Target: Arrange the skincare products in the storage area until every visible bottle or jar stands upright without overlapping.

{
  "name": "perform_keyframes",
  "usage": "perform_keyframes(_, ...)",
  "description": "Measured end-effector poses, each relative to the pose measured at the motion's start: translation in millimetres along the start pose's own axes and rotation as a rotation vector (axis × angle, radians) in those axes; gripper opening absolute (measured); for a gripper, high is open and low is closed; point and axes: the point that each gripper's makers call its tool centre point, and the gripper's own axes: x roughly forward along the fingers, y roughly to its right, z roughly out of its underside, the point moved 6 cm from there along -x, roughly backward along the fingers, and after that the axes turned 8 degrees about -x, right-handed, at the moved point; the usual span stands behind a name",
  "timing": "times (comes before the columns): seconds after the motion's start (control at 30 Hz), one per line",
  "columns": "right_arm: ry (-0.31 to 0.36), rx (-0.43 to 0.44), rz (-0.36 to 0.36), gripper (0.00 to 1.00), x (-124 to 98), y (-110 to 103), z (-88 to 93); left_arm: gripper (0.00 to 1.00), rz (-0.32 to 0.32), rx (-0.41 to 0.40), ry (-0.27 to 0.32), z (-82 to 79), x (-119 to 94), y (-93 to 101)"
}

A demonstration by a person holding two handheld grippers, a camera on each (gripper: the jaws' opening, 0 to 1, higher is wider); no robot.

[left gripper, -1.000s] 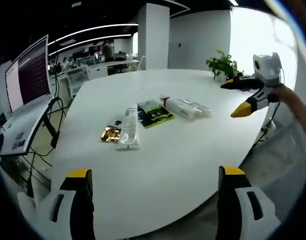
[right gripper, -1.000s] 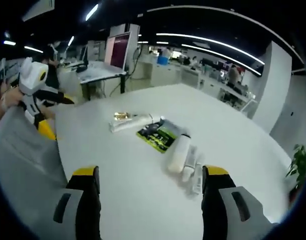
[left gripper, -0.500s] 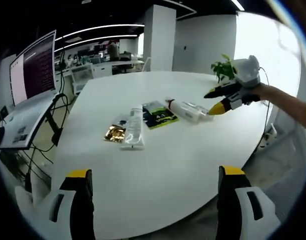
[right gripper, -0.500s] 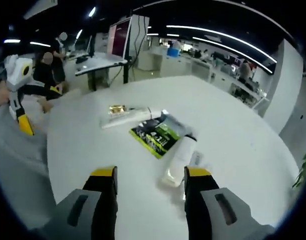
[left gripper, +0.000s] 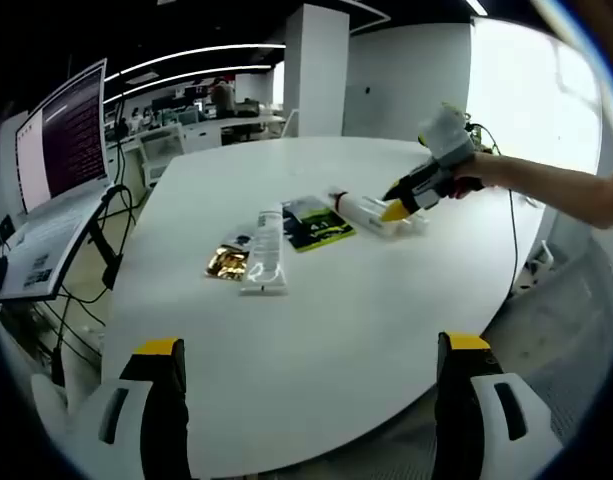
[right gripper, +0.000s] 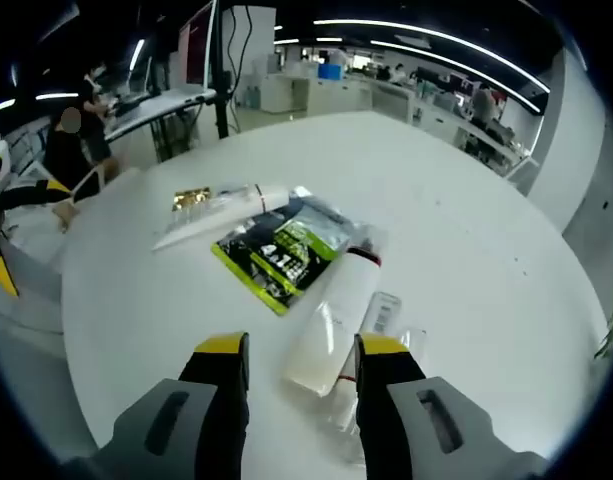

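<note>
At twelve o'clock between the spread jaws of the right gripper [right gripper: 298, 362] lies a white bottle [right gripper: 332, 318] on the table [right gripper: 466, 250]; left gripper [left gripper: 316, 350] gapes, grasping nothing.

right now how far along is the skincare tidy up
Nothing looks done: the white bottle, the white tube, the green sachet and the gold packet all lie flat on the white table. In hand: the right gripper has its open jaws on either side of the bottle's base, not gripping. The left gripper hangs open at the table's edge. All the standing up remains.
</note>
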Motion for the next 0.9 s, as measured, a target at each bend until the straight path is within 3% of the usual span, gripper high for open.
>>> perform_keyframes(0.4,-0.075,0.032,-0.028,0.38,22.8,12.3,4.3,0.98,-0.002,-0.002,-0.016,1.7,0.9,-2.6)
perform_keyframes(0.9,-0.250,0.022,-0.090,0.39,41.9,18.5,-3.6,0.97,-0.011,-0.002,-0.027,3.6,0.0,-2.8)
